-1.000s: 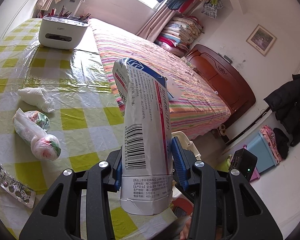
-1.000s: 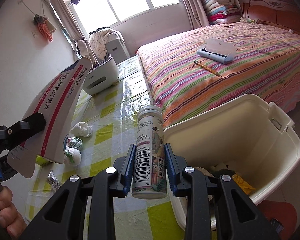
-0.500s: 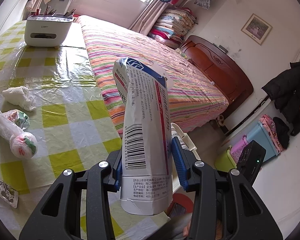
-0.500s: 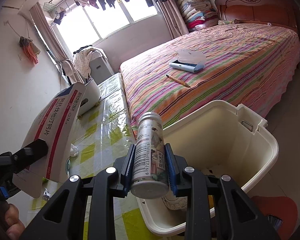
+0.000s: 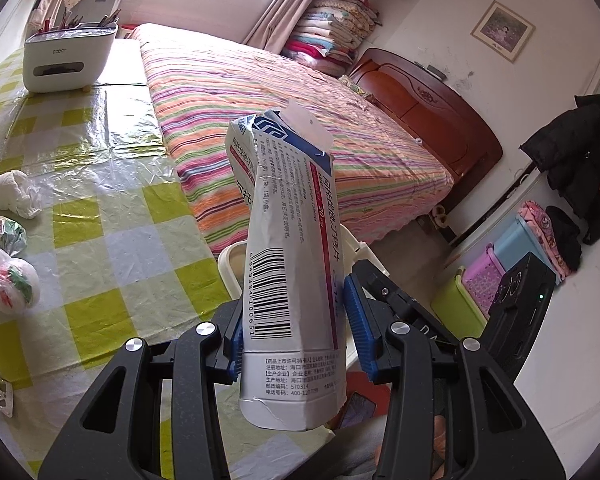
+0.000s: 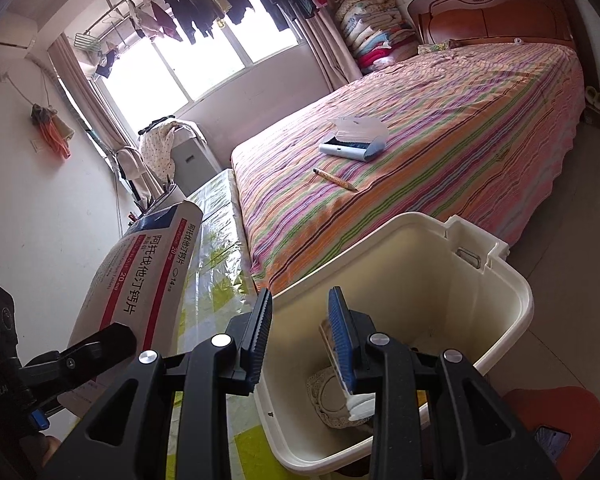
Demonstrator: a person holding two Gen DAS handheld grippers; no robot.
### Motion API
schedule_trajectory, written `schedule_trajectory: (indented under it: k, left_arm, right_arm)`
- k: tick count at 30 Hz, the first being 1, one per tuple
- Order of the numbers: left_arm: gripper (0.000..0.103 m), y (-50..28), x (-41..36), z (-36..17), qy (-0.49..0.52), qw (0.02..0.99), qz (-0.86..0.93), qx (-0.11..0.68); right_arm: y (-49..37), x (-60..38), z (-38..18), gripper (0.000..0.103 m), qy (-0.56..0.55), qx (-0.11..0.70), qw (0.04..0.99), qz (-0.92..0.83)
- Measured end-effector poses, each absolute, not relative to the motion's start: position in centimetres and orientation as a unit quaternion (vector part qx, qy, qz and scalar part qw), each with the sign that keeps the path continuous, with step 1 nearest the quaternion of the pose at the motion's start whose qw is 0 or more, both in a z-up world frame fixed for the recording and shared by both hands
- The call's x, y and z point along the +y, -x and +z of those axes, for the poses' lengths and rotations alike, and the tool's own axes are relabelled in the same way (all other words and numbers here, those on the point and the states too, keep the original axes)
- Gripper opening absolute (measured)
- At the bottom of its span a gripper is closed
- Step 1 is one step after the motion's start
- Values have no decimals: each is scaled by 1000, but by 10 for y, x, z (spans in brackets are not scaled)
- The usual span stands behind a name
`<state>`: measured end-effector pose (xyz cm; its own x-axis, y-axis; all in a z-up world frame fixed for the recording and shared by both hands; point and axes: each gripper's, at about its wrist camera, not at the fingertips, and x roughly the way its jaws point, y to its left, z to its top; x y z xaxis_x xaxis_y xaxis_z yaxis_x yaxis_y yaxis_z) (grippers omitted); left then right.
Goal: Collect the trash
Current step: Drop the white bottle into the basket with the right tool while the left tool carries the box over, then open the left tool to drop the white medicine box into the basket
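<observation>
Over the cream bin (image 6: 512, 280): right gripper (image 6: 300, 340) spread, empty; left gripper (image 5: 294, 340) clamping medicine box (image 5: 288, 240). Probably next: swing across, release.

The right claw (image 6: 300, 332) stands apart-jawed above the bin (image 6: 516, 292); the interior below it is open, with trash low inside. To its left, the medicine box (image 6: 140, 276) and counter (image 6: 220, 216) edge bound lateral passage. The bed (image 6: 420, 120) stands beyond the bin.
</observation>
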<state>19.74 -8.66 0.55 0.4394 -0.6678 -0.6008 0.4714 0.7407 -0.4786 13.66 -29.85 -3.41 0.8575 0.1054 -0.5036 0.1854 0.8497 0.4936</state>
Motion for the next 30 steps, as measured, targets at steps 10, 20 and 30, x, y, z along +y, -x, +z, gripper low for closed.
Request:
schedule_trajectory:
  k: [10,20,30]
  left_arm:
    - [42,-192,-103,-2,102,835,-351,411]
    - [43,-187,-131,-14,72,824,-368,425]
    - [67,-184,-141,-17,72,819,-384,420]
  right_arm:
    - [-120,-317,-27,29,-308,218,925,-44]
    - [-112,-321,-26,29,-320,202,924,-54]
    - [-112,-322,-26,29,-320,201,924,-54]
